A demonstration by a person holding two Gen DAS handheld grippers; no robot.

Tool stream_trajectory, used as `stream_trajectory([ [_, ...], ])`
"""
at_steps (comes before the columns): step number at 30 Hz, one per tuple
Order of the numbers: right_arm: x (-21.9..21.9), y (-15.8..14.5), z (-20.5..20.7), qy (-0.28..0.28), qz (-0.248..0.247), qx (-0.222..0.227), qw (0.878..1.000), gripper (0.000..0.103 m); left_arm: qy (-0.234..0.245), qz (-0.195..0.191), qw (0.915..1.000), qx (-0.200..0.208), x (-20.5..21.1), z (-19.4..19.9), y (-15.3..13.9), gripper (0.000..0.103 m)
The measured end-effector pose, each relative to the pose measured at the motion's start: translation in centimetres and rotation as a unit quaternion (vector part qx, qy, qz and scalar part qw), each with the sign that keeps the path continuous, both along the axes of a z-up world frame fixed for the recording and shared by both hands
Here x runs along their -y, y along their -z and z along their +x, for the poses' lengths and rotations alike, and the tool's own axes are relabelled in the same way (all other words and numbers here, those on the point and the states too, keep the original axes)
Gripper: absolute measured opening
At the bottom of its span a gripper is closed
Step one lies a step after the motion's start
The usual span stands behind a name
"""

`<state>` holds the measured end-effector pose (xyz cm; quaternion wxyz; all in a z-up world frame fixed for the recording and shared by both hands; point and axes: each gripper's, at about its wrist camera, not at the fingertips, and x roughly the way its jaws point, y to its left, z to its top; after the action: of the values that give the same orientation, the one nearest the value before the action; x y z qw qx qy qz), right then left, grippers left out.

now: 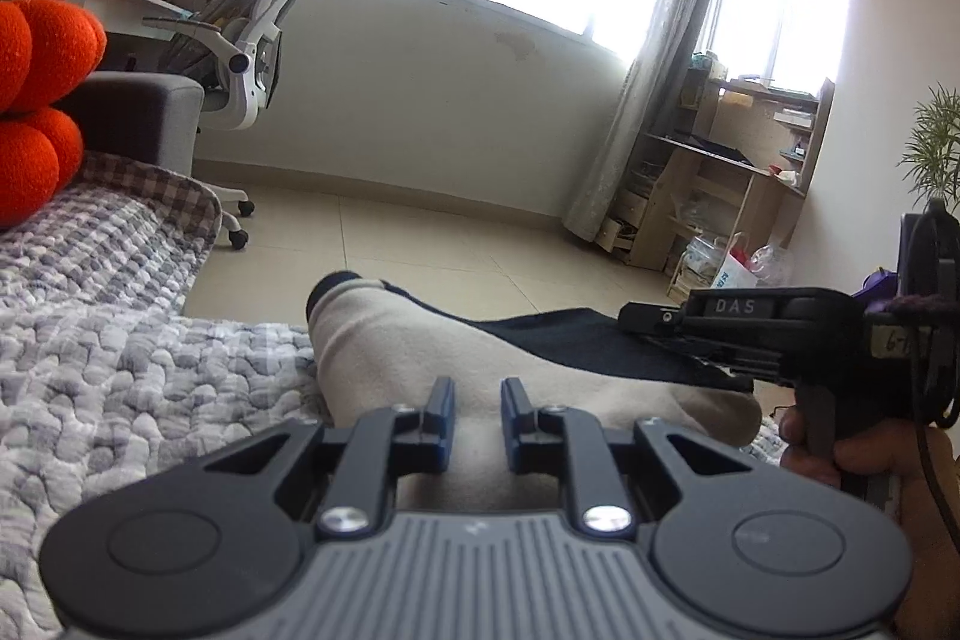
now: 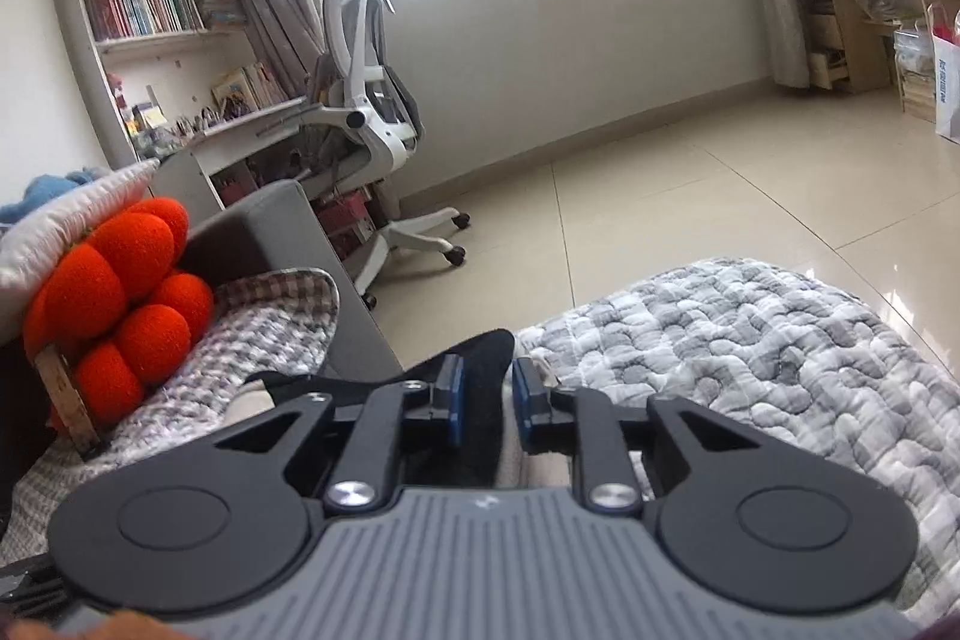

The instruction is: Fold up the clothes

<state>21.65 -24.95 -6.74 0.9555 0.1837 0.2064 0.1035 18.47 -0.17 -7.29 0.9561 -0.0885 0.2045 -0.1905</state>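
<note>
Left wrist view, from left to right: an orange plush point(image 1: 42, 100) sits at the far left on a grey quilt point(image 1: 120, 340) that covers the bed. Right of the plush, further back, a white office chair point(image 1: 258, 40) stands on the tiled floor under bright windows. Near the middle, a beige garment point(image 1: 420, 358) with black parts lies bunched on the quilt, right of the plush. The left gripper point(image 1: 477, 391) hovers over the beige cloth with its blue-tipped jaws a little apart, nothing visibly pinched between them. Right of the garment, the right gripper point(image 1: 636, 316) reaches in sideways over a black flap of the cloth; whether it is closed cannot be told from here. A wooden shelf point(image 1: 720, 172) stands against the back wall, far right of the plush.

Right wrist view, left to right: the plush point(image 2: 120, 292) leans at the left, the chair point(image 2: 372, 88) beyond it. Right of the plush, the right gripper point(image 2: 487, 385) has its jaws slightly apart with black cloth of the garment point(image 2: 480, 358) between them; a firm grip cannot be confirmed. The quilt point(image 2: 750, 352) spreads to the right.
</note>
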Motion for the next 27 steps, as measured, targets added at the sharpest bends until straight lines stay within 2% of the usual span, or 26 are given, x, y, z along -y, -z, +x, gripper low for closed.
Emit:
stream_trajectory([
  [3,-0.5,-0.6,-0.9,0.003,-0.009,0.038,0.999,0.022,-0.022,-0.004,0.9997,0.009,-0.4,0.8,-1.0,0.017],
  [6,-1.5,-1.2,-1.8,-0.021,-0.027,0.080,0.996,0.022,-0.036,-0.007,0.9993,0.009,-0.4,2.0,-1.4,0.017],
  [7,-1.9,-1.2,-1.7,-0.029,-0.039,0.081,0.996,0.022,-0.036,-0.005,0.9993,0.006,-0.2,2.4,-1.3,0.018],
  [11,-3.8,-0.3,-0.5,-0.043,-0.107,0.053,0.992,0.022,-0.029,0.020,0.9994,-0.005,0.6,2.5,0.5,0.018],
  [13,-3.9,0.3,0.4,-0.041,-0.127,0.018,0.991,0.015,-0.021,0.037,0.9991,0.006,0.8,1.9,1.2,0.018],
  [15,-3.4,0.6,1.0,-0.033,-0.121,-0.014,0.992,0.001,-0.018,0.038,0.9991,0.005,0.6,1.7,0.7,0.019],
  [16,-3.0,0.3,0.9,-0.029,-0.108,-0.019,0.994,0.000,-0.019,0.040,0.9990,0.003,0.6,2.0,0.7,0.019],
  [19,-2.4,-0.1,0.3,-0.026,-0.079,-0.006,0.997,0.000,-0.023,0.046,0.9987,-0.002,0.6,3.1,0.5,0.019],
  [21,-2.6,-0.6,-0.4,-0.026,-0.080,0.021,0.996,0.009,-0.026,0.050,0.9984,-0.006,0.6,3.8,0.4,0.019],
  [22,-2.8,-0.8,-0.8,-0.027,-0.080,0.035,0.996,0.019,-0.027,0.052,0.9982,-0.008,0.6,4.2,0.4,0.019],
  [24,-3.4,-0.8,-1.0,-0.041,-0.079,0.047,0.995,0.019,-0.030,0.056,0.9979,-0.012,0.7,4.9,0.3,0.019],
  [27,-4.2,-0.2,-0.3,-0.048,-0.100,0.030,0.993,0.019,-0.034,0.062,0.9973,-0.017,0.7,6.0,0.1,0.019],
])
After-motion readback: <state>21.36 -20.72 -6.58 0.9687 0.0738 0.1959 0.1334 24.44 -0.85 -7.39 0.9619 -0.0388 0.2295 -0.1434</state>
